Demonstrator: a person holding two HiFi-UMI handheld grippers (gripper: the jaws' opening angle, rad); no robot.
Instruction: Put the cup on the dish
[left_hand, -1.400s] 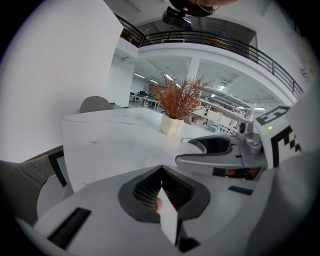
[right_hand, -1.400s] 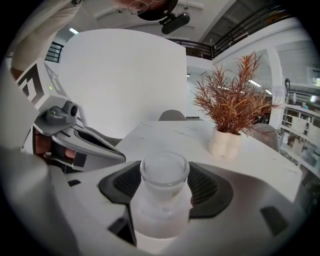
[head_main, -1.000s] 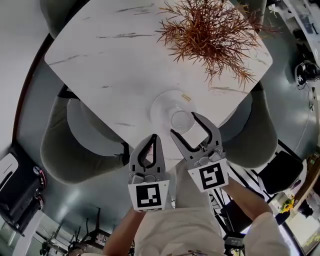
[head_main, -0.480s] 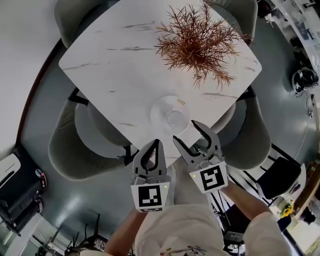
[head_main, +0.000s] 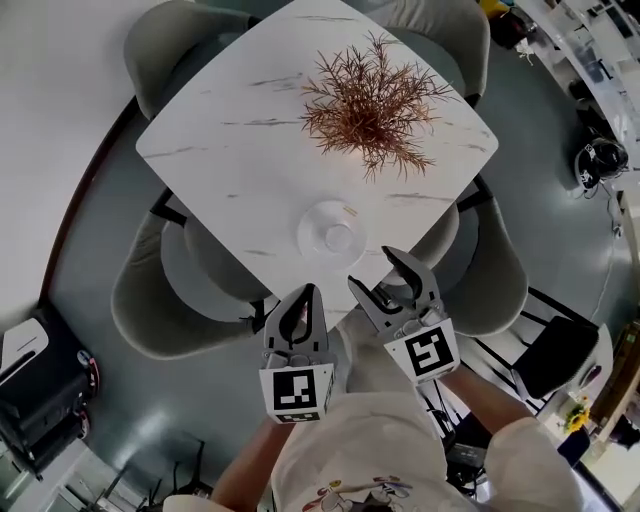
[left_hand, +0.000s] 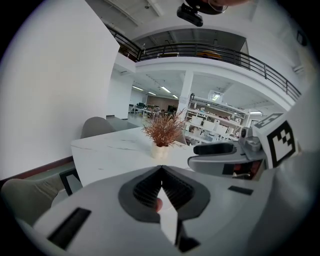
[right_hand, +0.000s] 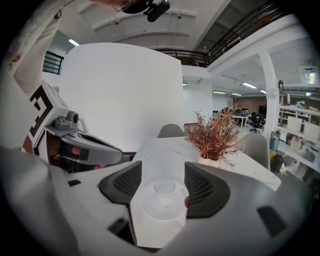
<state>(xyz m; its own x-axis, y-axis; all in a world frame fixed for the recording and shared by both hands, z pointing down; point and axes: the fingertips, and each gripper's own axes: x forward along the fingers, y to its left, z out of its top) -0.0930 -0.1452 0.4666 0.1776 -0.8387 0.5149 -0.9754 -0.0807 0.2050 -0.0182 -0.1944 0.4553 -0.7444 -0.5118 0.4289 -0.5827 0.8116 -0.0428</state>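
The cup (head_main: 338, 238) stands on the dish (head_main: 312, 222) near the corner of the desk (head_main: 250, 120) closest to the person, seemingly at the dish's middle, though it shows small from above. The right tool (head_main: 372, 268) has its jaws spread and empty, held just short of the desk's corner. The left tool (head_main: 307, 292) beside it has its jaws pressed together on nothing.
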